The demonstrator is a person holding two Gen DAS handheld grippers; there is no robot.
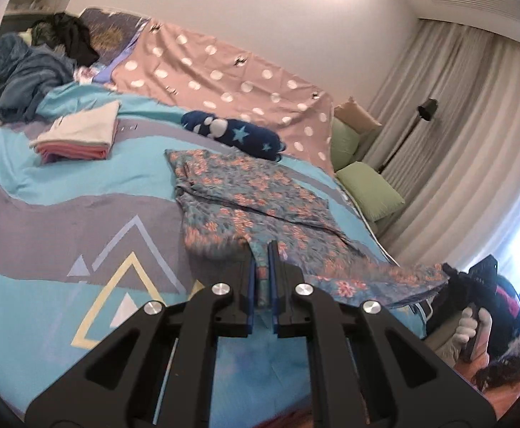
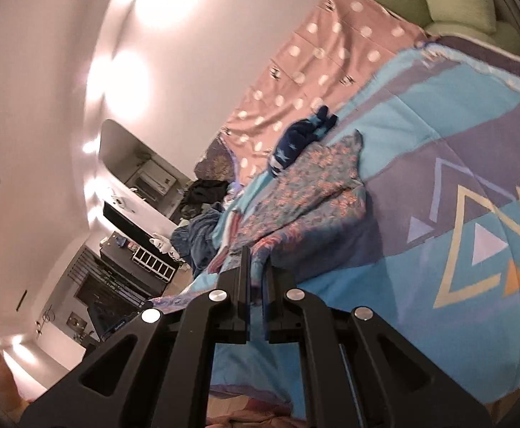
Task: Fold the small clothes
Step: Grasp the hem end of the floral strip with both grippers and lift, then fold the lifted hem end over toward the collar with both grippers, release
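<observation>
A blue floral garment (image 1: 256, 207) lies spread on the bed's blue and grey cover (image 1: 63, 185). My left gripper (image 1: 262, 249) is shut on its near edge and holds that edge a little above the cover. My right gripper (image 2: 258, 255) is shut on another edge of the same floral garment (image 2: 309, 185), which drapes away over the cover (image 2: 438, 114). In the left wrist view the right gripper (image 1: 449, 271) shows at the far right, pinching the garment's stretched corner. A dark blue star-print item (image 1: 231, 133) lies beyond the garment, also in the right wrist view (image 2: 297, 139).
A stack of folded white and pink clothes (image 1: 77, 135) sits at the left of the bed. Crumpled dark clothes (image 1: 28, 75) lie at the far left. A pink dotted sheet (image 1: 224, 75), green cushions (image 1: 370, 189), a floor lamp (image 1: 424, 110) and curtains (image 1: 456, 149) stand behind.
</observation>
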